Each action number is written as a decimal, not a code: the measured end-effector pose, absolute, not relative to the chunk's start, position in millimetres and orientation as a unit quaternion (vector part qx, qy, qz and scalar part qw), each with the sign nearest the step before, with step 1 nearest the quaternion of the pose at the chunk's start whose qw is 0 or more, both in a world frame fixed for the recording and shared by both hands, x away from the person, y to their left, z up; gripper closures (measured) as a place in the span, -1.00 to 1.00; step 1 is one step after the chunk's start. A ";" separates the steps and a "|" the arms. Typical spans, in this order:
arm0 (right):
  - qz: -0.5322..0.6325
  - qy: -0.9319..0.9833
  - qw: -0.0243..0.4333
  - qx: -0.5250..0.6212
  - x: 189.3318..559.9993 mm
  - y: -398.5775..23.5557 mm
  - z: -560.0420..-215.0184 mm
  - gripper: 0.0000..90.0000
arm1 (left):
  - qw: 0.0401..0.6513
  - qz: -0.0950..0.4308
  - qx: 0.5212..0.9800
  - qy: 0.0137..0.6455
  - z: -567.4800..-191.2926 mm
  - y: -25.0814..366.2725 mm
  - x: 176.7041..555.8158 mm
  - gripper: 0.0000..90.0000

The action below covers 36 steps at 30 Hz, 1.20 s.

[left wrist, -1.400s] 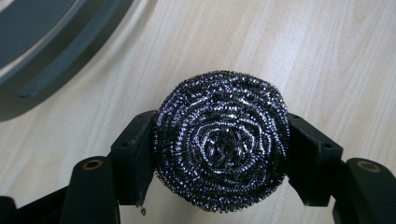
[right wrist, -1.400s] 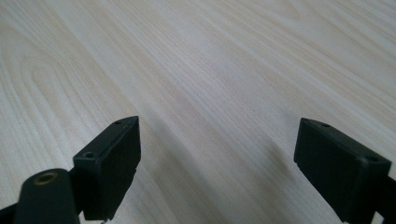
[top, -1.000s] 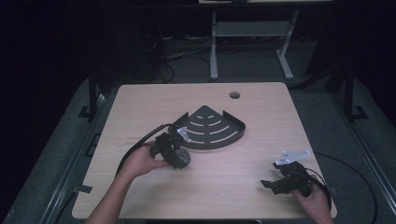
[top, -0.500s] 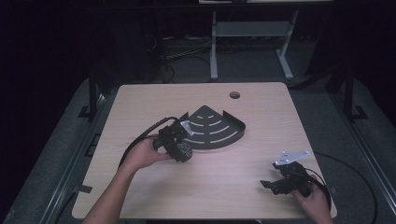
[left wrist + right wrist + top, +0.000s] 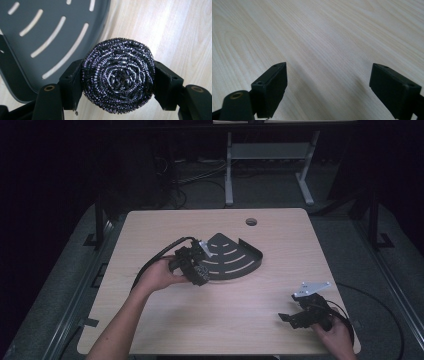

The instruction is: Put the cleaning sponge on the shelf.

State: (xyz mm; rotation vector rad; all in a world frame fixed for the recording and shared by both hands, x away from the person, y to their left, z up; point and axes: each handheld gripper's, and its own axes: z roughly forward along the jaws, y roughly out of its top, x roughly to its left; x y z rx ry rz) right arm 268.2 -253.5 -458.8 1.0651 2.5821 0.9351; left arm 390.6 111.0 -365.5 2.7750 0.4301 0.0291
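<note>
A: Overhead first. Left gripper sits at the near-left edge of the black slotted corner tray, mid-tabletop. Right gripper rests low near the tabletop's near-right corner, well apart from the tray.

B: Left gripper view?

A: Fingers clamped on both sides of a round steel-wool scourer. Scourer hangs over bare wood just beside the tray's rounded rim; slotted tray floor lies up and left.

B: Right gripper view?

A: Fingers wide apart, nothing between them, plain wood below.

B: Step in hand?

A: Carrying, I judge: scourer gripped, not yet over the tray. Next move calls for clearing the raised rim, centring above the slots, then easing the fingers apart.
</note>
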 end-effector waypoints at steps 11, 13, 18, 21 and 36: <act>0.319 0.873 0.099 0.356 270.6 -250.8 -457.4 -0.68 | 0.167 0.012 0.974 0.153 -362.0 100.3 407.9 -0.27; 0.319 0.873 0.099 0.356 270.7 -250.6 -457.1 -0.68 | 0.169 0.011 0.973 0.156 -361.9 99.7 411.4 -0.27; 0.321 0.873 0.097 0.353 270.8 -247.9 -454.9 -0.68 | 0.167 0.008 0.972 0.163 -363.1 98.4 422.1 -0.27; 0.321 0.874 0.097 0.351 271.1 -246.9 -455.7 -0.68 | 0.165 0.010 0.973 0.163 -364.3 97.7 424.8 -0.27; 0.319 0.874 0.097 0.353 270.4 -249.9 -455.9 -0.68 | 0.164 0.008 0.971 0.175 -377.2 90.6 441.6 -0.27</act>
